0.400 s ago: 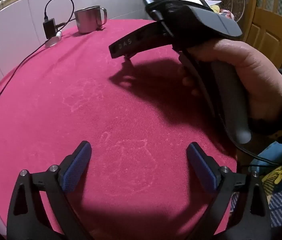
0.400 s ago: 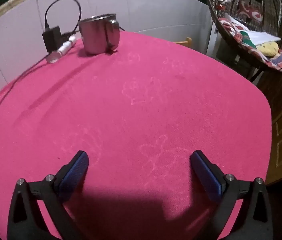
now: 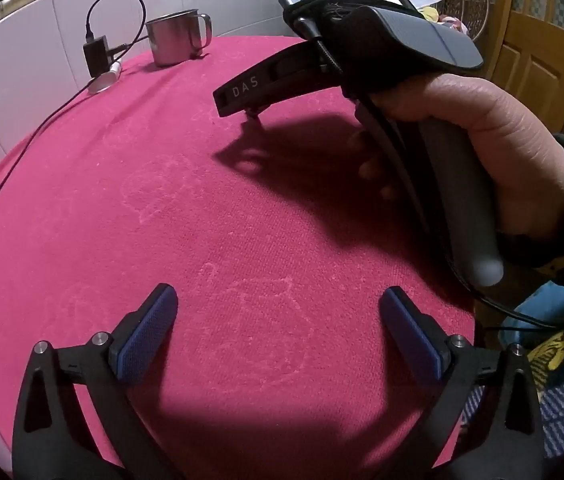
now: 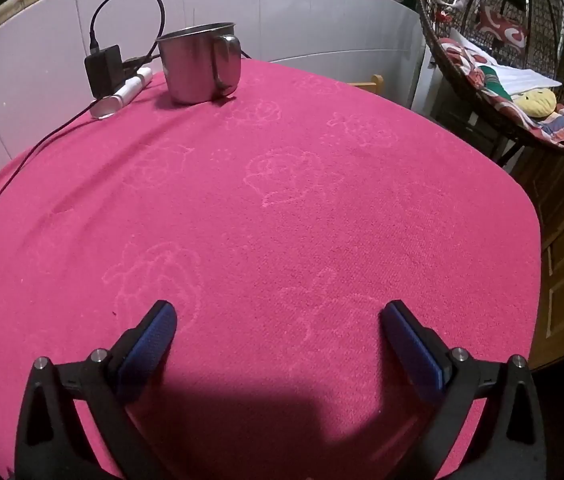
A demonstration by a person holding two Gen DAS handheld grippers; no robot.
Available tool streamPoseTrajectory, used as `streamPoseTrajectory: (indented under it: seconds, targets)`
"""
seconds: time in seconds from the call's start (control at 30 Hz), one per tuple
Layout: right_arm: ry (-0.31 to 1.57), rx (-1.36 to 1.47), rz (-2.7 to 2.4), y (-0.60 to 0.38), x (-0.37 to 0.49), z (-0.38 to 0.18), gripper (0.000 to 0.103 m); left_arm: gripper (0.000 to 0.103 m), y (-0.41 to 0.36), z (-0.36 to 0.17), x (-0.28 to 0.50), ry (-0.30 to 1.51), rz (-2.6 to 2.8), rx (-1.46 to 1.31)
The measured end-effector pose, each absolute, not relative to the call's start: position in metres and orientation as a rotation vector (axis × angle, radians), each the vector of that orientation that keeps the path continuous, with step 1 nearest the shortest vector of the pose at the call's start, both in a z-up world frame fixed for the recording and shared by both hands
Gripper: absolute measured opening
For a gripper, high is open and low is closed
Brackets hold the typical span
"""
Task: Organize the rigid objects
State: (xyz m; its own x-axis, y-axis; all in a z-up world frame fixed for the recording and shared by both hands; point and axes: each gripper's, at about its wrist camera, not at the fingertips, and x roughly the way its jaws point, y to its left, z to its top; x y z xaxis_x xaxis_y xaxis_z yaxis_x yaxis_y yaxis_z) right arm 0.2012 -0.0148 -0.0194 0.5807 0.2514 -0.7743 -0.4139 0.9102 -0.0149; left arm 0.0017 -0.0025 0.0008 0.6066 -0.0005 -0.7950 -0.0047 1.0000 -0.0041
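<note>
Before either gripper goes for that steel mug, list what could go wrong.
1. The steel mug stands at the far edge against the tiled wall; a push could knock it into the wall.
2. The black charger, its cable and the white tube lie right beside the mug; an open right gripper may snag them.
3. The pink cloth may drag and bunch under the fingers.

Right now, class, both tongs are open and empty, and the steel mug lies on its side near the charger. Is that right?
Not quite. The steel mug stands upright, as the right wrist view shows. It is near the charger, and both the left tongs and right tongs are open and empty.
</note>
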Motion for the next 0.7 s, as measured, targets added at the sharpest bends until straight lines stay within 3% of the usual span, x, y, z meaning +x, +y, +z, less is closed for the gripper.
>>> streamPoseTrajectory:
  seconds: [0.7]
  targets:
    - [0.867,-0.187,0.399,-0.0148,0.2012,-0.0175,0.103,0.103,-0.0028,0.0011,0.0026,0.922,0.003,-0.005]
